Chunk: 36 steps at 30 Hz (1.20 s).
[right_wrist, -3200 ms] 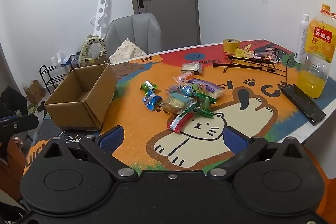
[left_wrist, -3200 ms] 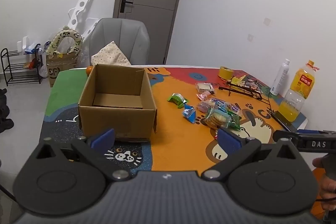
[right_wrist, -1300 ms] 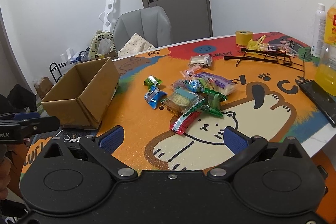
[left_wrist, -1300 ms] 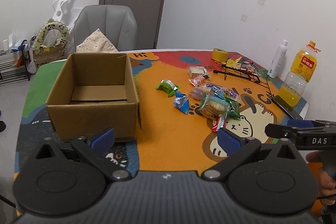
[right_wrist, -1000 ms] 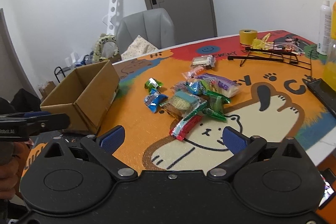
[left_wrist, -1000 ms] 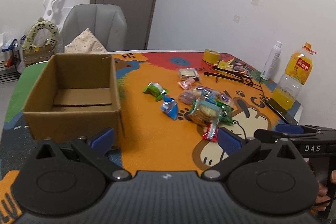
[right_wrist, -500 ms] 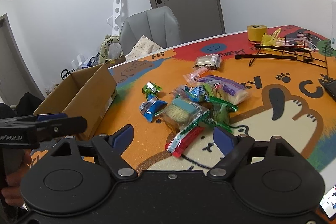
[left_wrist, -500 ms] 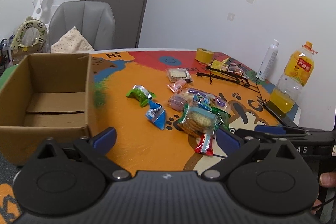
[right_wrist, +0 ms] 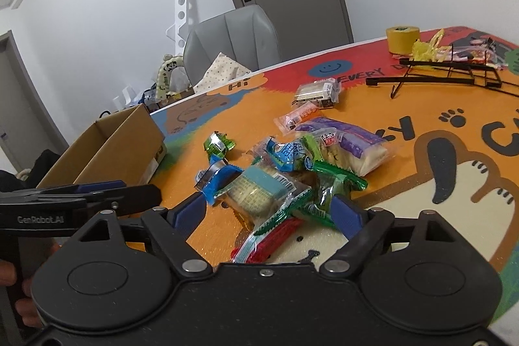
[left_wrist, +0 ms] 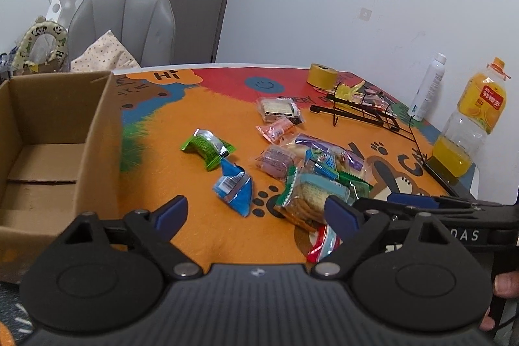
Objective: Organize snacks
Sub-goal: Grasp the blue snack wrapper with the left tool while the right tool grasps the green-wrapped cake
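A pile of wrapped snacks lies on the colourful cat mat. It includes a cracker packet (left_wrist: 311, 193) (right_wrist: 259, 187), a blue packet (left_wrist: 233, 187) (right_wrist: 217, 177), a green packet (left_wrist: 207, 148) and a red stick packet (right_wrist: 269, 237). An empty cardboard box (left_wrist: 100, 151) (right_wrist: 123, 145) stands to the left of them. My left gripper (left_wrist: 254, 209) hovers just short of the blue packet; its jaws are closing with nothing between the pads. My right gripper (right_wrist: 267, 209) is open above the cracker and red packets, holding nothing.
At the far side of the table are a yellow tape roll (left_wrist: 322, 75), a black wire rack (left_wrist: 363, 112), a white spray bottle (left_wrist: 428, 86), a juice bottle (left_wrist: 470, 119) and a phone (left_wrist: 447, 180). A grey chair (left_wrist: 123, 25) stands behind the table.
Both grippers have moved forward and down toward the snack pile, which now looks larger. The box has slid to the left edge of the left view. Both pairs of jaws have narrowed a little.
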### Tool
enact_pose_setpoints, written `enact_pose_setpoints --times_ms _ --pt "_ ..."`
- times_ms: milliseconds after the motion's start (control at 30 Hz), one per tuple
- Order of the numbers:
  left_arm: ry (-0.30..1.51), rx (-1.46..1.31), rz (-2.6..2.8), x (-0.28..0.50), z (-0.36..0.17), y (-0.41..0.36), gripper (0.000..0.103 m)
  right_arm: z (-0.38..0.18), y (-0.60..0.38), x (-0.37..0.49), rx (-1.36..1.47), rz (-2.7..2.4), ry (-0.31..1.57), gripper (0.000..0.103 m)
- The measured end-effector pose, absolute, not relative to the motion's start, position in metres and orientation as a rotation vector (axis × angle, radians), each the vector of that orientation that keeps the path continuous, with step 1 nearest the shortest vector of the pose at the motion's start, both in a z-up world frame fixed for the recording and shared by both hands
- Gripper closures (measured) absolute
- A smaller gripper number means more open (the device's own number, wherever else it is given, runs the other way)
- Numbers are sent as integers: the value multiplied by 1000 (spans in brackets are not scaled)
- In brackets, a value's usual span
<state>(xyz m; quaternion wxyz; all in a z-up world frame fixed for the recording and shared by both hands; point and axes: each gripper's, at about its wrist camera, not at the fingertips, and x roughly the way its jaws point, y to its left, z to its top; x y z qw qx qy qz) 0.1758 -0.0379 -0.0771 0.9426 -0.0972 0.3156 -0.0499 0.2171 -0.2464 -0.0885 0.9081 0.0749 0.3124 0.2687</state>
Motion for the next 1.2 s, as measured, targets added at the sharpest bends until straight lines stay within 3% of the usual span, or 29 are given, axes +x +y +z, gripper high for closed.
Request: enact_pose_setpoints --times_ms 733,800,867,933,1033,1133,1200 --pt "671 -216 -15 230 -107 -24 16 -103 -222 270 138 661 658 18" --pt "666 -219 -22 231 -108 -23 16 -106 -221 270 137 676 673 22" --pt "670 -216 -20 233 -109 -24 16 -111 -217 268 113 679 694 35" --pt "680 -224 -21 236 -112 -24 16 -114 -217 267 107 685 706 43" --pt "675 -224 -30 240 -114 -28 16 -113 -220 264 109 691 704 45" --pt "668 -210 -36 243 -115 -33 16 -112 -227 263 133 683 709 58" --pt "666 -204 -38 245 -116 -37 16 -112 -232 262 155 678 714 58"
